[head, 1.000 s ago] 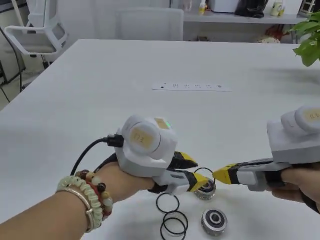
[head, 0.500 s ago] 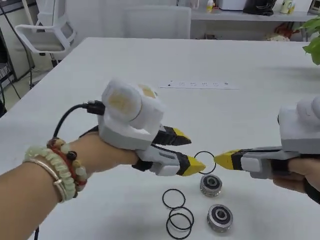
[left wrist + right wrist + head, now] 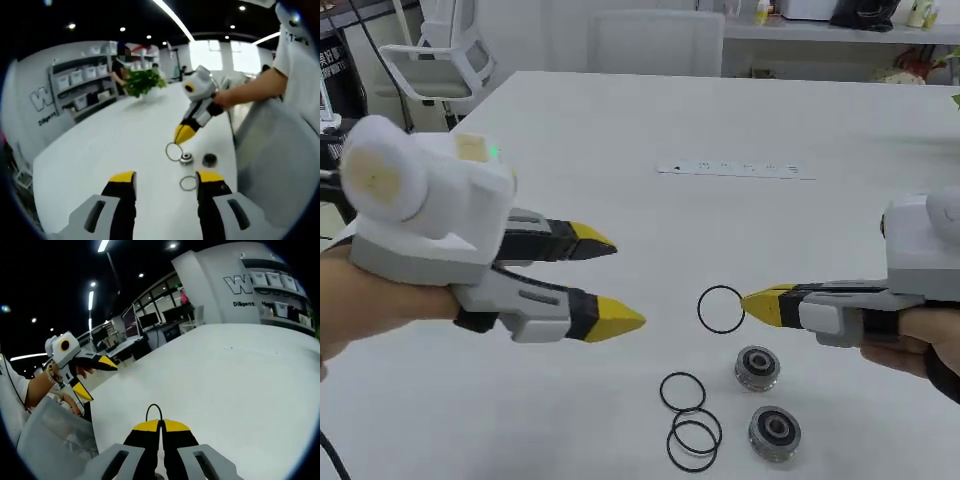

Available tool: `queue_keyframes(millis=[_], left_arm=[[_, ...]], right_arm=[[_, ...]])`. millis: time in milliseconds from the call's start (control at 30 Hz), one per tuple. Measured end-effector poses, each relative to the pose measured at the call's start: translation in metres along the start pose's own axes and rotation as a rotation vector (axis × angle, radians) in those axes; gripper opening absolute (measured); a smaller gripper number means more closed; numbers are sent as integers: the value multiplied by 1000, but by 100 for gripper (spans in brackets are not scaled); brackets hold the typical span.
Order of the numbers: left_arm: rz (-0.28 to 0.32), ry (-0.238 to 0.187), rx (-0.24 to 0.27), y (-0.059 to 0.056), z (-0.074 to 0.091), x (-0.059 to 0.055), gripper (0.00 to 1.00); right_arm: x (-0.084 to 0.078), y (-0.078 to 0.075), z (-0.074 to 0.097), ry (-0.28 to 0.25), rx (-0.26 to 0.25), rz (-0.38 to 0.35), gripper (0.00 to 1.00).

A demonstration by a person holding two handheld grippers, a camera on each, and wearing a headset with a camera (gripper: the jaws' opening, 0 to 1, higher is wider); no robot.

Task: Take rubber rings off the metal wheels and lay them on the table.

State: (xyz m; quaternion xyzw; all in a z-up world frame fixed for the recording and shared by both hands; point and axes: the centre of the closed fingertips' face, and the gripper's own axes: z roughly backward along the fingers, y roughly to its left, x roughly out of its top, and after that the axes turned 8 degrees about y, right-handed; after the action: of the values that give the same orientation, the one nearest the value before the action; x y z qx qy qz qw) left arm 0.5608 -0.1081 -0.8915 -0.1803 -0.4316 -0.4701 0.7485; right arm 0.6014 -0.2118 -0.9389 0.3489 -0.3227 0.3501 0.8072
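Right hand-held gripper (image 3: 752,303), pinched shut, is holding a freed rubber ring (image 3: 721,309) above the worktop (image 3: 620,150) near two wheels (image 3: 757,367), as the left hand-held gripper (image 3: 625,283), wide open and empty, is drawing back leftward; laying it down looks next.

Beyond the right hand-held gripper (image 3: 752,302), a power strip (image 3: 735,170) lies flush in the white desk (image 3: 570,150); farther left, an office chair (image 3: 425,72).

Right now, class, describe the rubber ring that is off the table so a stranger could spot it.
Over the near right of the white table, find the right hand-held gripper. Its shut yellow tips pinch a black rubber ring in the air; the three other rings lie flat below.
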Motion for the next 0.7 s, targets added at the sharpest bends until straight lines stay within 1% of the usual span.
queue_keyframes(millis=[33, 133, 200, 233, 300, 333, 367, 400, 467, 533, 633, 700], left_arm=[[27, -6, 26, 1, 6, -5, 49], [72, -24, 49, -3, 16, -15, 49], [111, -35, 68, -9, 24, -25, 49], [136, -32, 76, -12, 27, -33, 50], [162, -19, 86, -16, 30, -45, 50], [173, 8, 86, -20, 31, -56, 50], [178, 25, 83, -23, 31, -63, 51], [185, 49, 86, -26, 32, -72, 51], [196, 59, 93, -31, 35, -80, 53], [220, 65, 101, -34, 36, -87, 53], [241, 98, 127, -34, 39, -102, 53], [261, 96, 135, -35, 40, -105, 53]], right_arm=[[0, 2, -2, 2, 3, 3, 0], [1, 7, -6, 6, 14, 15, 0], [1, 10, -9, 8, 21, 17, 0], [1, 12, -11, 10, 25, 20, 0], [0, 14, -14, 15, 34, 21, 0], [-1, 16, -17, 23, 40, 24, 0], [-2, 17, -18, 28, 41, 26, 0], [-4, 18, -21, 38, 42, 29, 0], [-6, 18, -26, 50, 32, 31, 0], [-7, 19, -29, 55, 29, 38, 0], [-10, 23, -34, 63, 41, 35, 0], [-12, 26, -37, 72, 51, 33, 0]])
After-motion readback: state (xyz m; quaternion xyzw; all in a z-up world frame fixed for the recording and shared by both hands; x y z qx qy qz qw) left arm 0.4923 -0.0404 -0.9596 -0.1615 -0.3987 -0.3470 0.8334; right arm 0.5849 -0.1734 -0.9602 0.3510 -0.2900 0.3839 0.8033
